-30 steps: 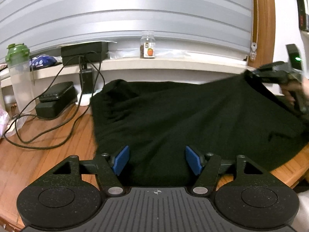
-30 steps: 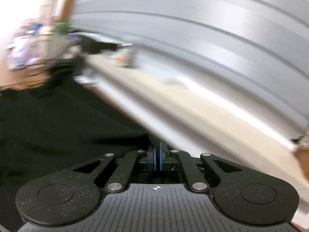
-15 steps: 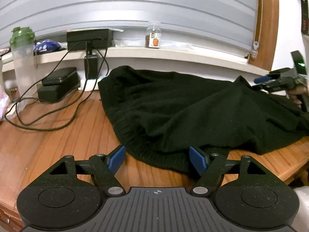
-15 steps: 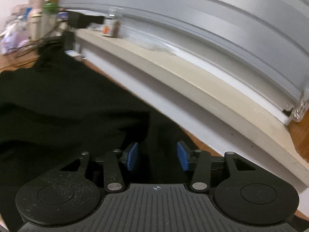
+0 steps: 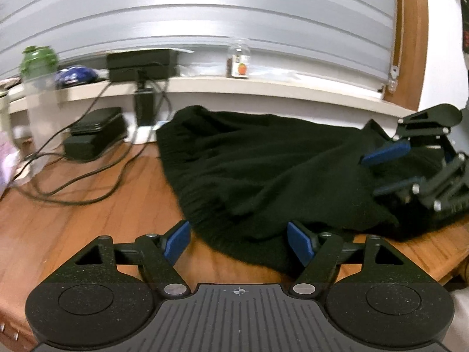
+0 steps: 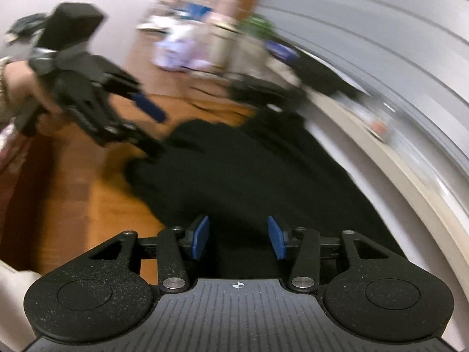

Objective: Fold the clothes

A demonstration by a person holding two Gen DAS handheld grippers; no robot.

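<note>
Sweater (image 5: 263, 176) heaped black across middle of frame on wooden desk (image 5: 88, 220); left gripper (image 5: 239, 242) agape at near hem, clamping nothing; right gripper (image 6: 239, 240) likewise parted above cloth; best pinch hem squarely, lift evenly.

A lived-in home room: a wooden bench (image 5: 88, 220) beneath window blinds (image 5: 205, 14), a sill (image 5: 278, 88) holding a small jar (image 5: 239, 58), a green-capped water bottle (image 5: 39, 88) and trailing cables (image 5: 88, 184).

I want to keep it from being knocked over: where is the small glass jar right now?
In the left wrist view the small glass jar stands on the pale ledge behind the black garment, right of the black box.
</note>
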